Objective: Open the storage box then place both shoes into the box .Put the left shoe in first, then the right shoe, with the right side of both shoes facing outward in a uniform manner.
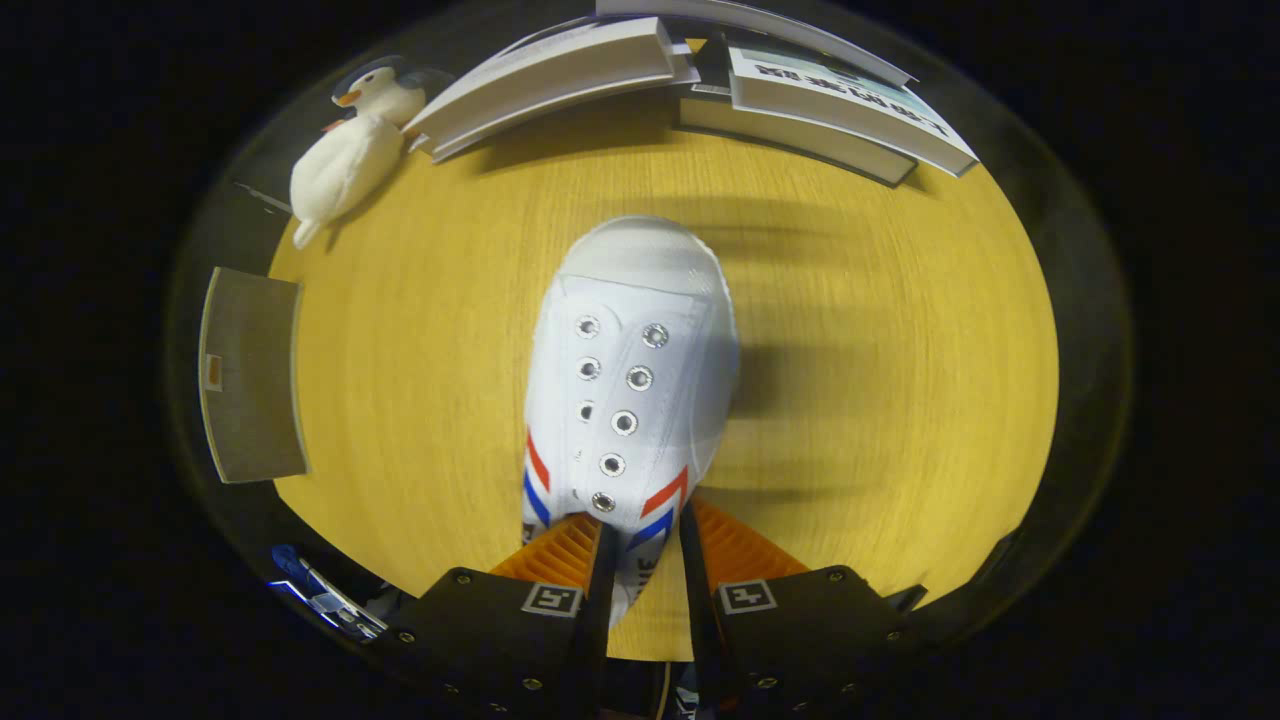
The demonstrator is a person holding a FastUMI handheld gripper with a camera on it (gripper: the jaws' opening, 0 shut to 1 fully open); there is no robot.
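Lighting bright, even, from above. Wooden table (880, 400) well lit, warm yellow, no harsh glare. Soft, smeared shadow falls right of white shoe (630, 380), with fainter shadow bands across table beyond toe. Shoe toe slightly overexposed, texture washed out. Metal eyelets catch small glints. Strong fisheye distortion: books (830, 110) and plush penguin (350, 150) bend along curved rim, dimmer and softer there. Gripper (643, 540) closed on shoe, fingers in shade, sharp enough.

The white sneaker (628, 400) has its heel hidden between the claw (642, 530) fingers at lower centre, and the books (700, 90) at the top are cut off.
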